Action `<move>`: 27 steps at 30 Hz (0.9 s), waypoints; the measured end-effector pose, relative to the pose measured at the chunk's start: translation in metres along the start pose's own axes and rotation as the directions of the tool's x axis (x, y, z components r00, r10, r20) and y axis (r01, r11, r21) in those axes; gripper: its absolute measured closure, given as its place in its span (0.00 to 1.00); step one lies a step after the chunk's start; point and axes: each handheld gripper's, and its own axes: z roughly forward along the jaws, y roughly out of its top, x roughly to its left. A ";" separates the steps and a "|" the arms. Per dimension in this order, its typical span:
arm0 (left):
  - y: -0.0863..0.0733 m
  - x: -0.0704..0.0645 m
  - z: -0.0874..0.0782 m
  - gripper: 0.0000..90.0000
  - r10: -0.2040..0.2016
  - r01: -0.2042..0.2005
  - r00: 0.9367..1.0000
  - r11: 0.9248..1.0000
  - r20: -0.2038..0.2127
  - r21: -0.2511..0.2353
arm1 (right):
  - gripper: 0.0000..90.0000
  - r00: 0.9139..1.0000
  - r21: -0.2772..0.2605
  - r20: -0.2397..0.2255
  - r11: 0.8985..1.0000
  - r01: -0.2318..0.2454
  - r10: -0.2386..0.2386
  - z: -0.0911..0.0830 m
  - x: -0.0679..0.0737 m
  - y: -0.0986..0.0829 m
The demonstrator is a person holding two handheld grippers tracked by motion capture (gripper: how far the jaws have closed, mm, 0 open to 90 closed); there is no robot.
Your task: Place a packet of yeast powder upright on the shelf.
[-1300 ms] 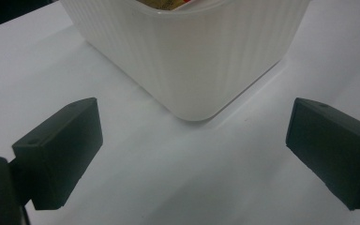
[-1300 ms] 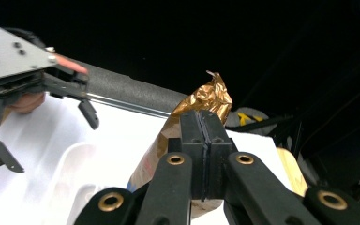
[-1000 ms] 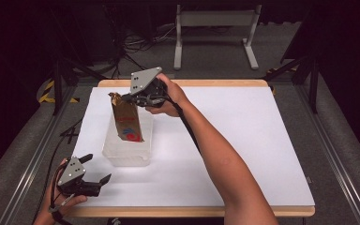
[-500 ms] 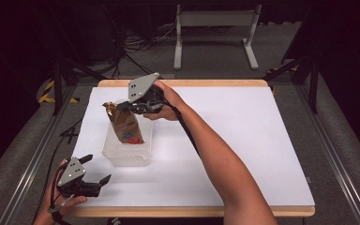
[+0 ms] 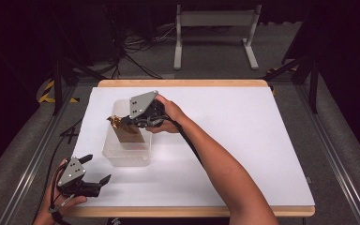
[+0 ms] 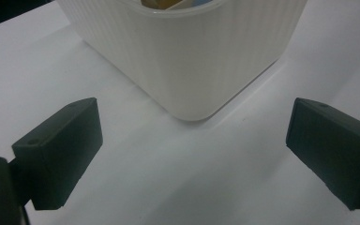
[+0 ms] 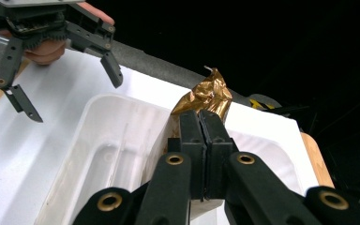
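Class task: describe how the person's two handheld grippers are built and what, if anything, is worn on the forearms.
Each gripper, left gripper and right gripper, is black with a grey three-cornered plate on top. The flat black jaws hang on linkage arms with brass-coloured rivets. A black cable trails along the right forearm. Both forearms are bare, without sleeves.

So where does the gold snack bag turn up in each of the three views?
High view: gold snack bag left of centre, pinched by the right gripper over the white bin.
Left gripper view: a yellow scrap at the top edge inside the bin, possibly the bag.
Right gripper view: centre, crumpled top above the shut jaws.
Shared landmark: the white bin.
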 end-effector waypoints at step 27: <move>0.000 0.001 0.000 0.06 -0.002 0.002 1.000 1.000 -0.004 -0.005 | 0.84 0.985 0.031 0.131 0.993 -0.113 0.108 -0.026 0.009 -0.006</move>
